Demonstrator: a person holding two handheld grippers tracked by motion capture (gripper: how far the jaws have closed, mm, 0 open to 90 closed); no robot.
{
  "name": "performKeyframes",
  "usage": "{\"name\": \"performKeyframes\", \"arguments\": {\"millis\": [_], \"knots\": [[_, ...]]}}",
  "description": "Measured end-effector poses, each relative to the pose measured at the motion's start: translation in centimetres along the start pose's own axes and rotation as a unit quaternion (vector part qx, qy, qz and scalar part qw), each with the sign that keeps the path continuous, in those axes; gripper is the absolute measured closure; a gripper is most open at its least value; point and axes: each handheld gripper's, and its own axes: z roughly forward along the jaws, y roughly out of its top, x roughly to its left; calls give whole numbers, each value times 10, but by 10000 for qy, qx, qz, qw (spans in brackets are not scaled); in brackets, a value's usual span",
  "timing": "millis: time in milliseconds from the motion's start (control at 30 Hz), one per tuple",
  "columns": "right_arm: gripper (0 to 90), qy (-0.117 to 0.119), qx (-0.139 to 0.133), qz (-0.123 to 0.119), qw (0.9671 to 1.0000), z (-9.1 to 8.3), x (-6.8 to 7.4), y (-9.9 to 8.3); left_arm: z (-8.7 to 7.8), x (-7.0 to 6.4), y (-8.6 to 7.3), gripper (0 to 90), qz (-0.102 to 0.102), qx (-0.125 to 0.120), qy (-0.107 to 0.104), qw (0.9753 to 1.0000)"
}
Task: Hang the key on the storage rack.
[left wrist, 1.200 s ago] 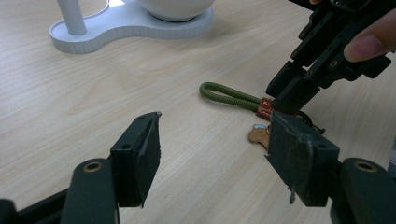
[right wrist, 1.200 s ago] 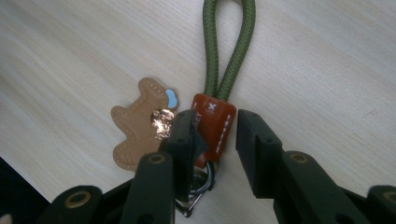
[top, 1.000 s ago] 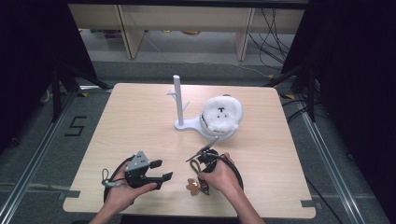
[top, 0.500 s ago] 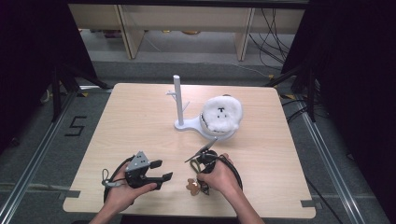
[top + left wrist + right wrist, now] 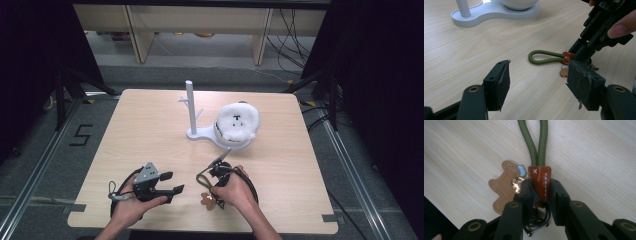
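Nearest the person's edge of the pale wood-grain tabletop [image 5: 150, 125], two hands each hold a black two-jaw tool. The left tool [image 5: 171, 184] sits low at the front left, its padded jaws spread wide apart with nothing between them; in the left gripper view [image 5: 537, 82] they frame bare wood.

Just to its right, the right tool [image 5: 541, 192] is closed tight on the reddish-brown leather sleeve with white stitching [image 5: 540, 182] that binds a keyring strap. The sleeve is pinched between the two jaws, which touch it on both sides. Beside the sleeve, lying flat on the tabletop, is a small tan leather charm shaped like an animal with a pale blue patch [image 5: 505, 186], and a dark metal clasp [image 5: 537, 221] shows below the jaws. From the sleeve an olive-green cord loop [image 5: 544, 57] runs forward, resting on the wood. In the high view the right tool [image 5: 210, 185] is held by the right hand [image 5: 235, 192] near the front centre.

Well beyond, toward the middle of the tabletop, stands a white plastic stand with an upright post and flat base [image 5: 192, 112]. A fluffy white plush toy with a small dark face [image 5: 239, 122] rests on the base's right part.
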Motion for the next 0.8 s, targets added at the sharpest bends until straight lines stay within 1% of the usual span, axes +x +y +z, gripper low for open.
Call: {"name": "performKeyframes", "arguments": {"millis": [33, 67, 100, 133, 167, 200, 233, 267, 300, 333, 367, 400, 433, 467, 500, 533, 567, 600, 633, 667, 700, 733, 767, 800], "knots": [[776, 109, -21, -43, 9999, -1, -2, 0, 0, 0, 0, 346, -2, 4, -1, 10000], [786, 117, -48, 5, 9999, -3, -2, 0, 0, 0, 0, 347, -20, -19, 12, 10000], [791, 178, -194, -68, 9996, -5, -5, -2, 0, 0, -1, 348, -28, -24, 23, 10000], [794, 137, -237, -63, 9996, -7, -6, -2, 0, 0, -1, 349, -35, -27, 20, 10000], [796, 81, -435, -202, 9988, -8, -9, -3, 0, 0, -1, 349, -39, -27, 19, 10000], [798, 106, -400, -98, 9991, -10, -9, -4, 0, 0, -1, 350, -42, -37, 17, 10000], [799, 168, -598, -284, 9977, -10, -13, -5, 1, 0, -1, 350, -72, -64, -13, 10000], [800, 179, -536, -135, 9983, -12, -12, -6, 0, 0, -1, 350, -48, -40, -2, 10000], [801, 307, -658, -182, 9972, -12, -14, -7, 0, 1, 0, 350, -43, -33, 5, 10000], [801, 320, -693, -135, 9970, -14, -14, -8, -1, 1, 0, 351, -48, -22, 38, 10000], [802, 310, -761, -147, 9965, -15, -15, -9, -1, 1, -1, 351, -71, -72, 26, 9999], [802, 337, -873, -205, 9954, -17, -16, -10, -1, 2, 0, 352, -83, -54, -27, 9999], [802, 349, -987, -109, 9944, -19, -16, -11, -2, 2, 0, 353, -116, -75, -9, 9999], [802, 431, -1107, -105, 9929, -22, -18, -13, -2, 2, 0, 354, -123, -120, 20, 9999], [802, 445, -1157, -5, 9923, -23, -17, -14, -2, 2, 0, 356, -126, -135, 20, 9998], [802, 534, -1286, 0, 9903, -25, -17, -14, -3, 3, 0, 357, -127, -153, -18, 9998], [802, 546, -1425, -52, 9883, -26, -18, -16, -3, 3, 1, 359, -124, -171, -16, 9998], [802, 574, -1464, -30, 9876, -27, -18, -16, -3, 3, 1, 360, -124, -184, -11, 9998], [802, 624, -1577, -88, 9855, -28, -19, -17, -4, 3, 2, 362, -146, -188, 7, 9997], [802, 534, -1662, -84, 9846, -29, -19, -18, -4, 3, 2, 364, -162, -223, -29, 9996], [802, 580, -1791, -134, 9820, -30, -19, -19, -5, 3, 2, 365, -167, -227, 4, 9996], [802, 676, -2008, -415, 9764, -29, -22, -19, -5, 3, 3, 367, -182, -256, 14, 9995], [802, 582, -2008, -242, 9776, -32, -20, -21, -5, 4, 3, 370, -202, -294, -26, 9994], [802, 591, -2145, -249, 9746, -32, -20, -22, -6, 4, 3, 372, -214, -312, -27, 9993]]}}
